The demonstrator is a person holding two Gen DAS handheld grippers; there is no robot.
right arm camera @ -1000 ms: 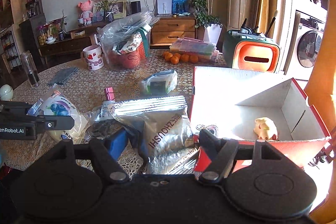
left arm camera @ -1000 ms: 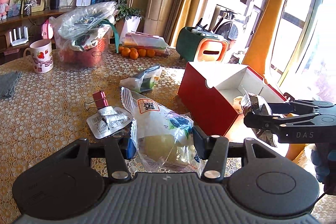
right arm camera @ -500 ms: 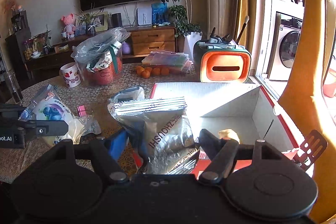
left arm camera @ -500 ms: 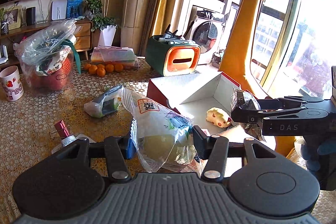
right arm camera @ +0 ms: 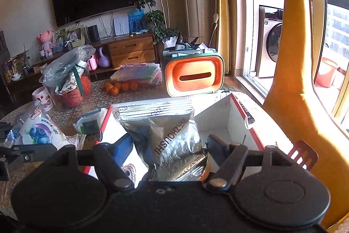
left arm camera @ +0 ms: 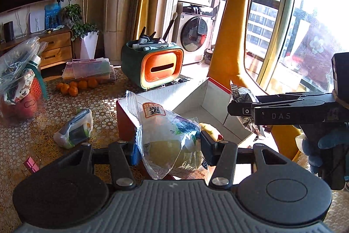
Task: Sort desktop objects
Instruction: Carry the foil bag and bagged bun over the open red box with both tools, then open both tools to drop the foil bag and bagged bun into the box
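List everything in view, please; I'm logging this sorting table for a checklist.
box: 1, red outside, white inside, open, table's window end
yellow toy: 1, inside box
bread bag: 1, clear, in left gripper
foil bag: 1, silver, in right gripper
pouch: 1, clear, left of box
clip: 1, pink, near edge
organizer: 1, green-orange, behind box
oranges: several, by folders
mug: 1, white, far left
left gripper: black, gripping
right gripper: black, gripping
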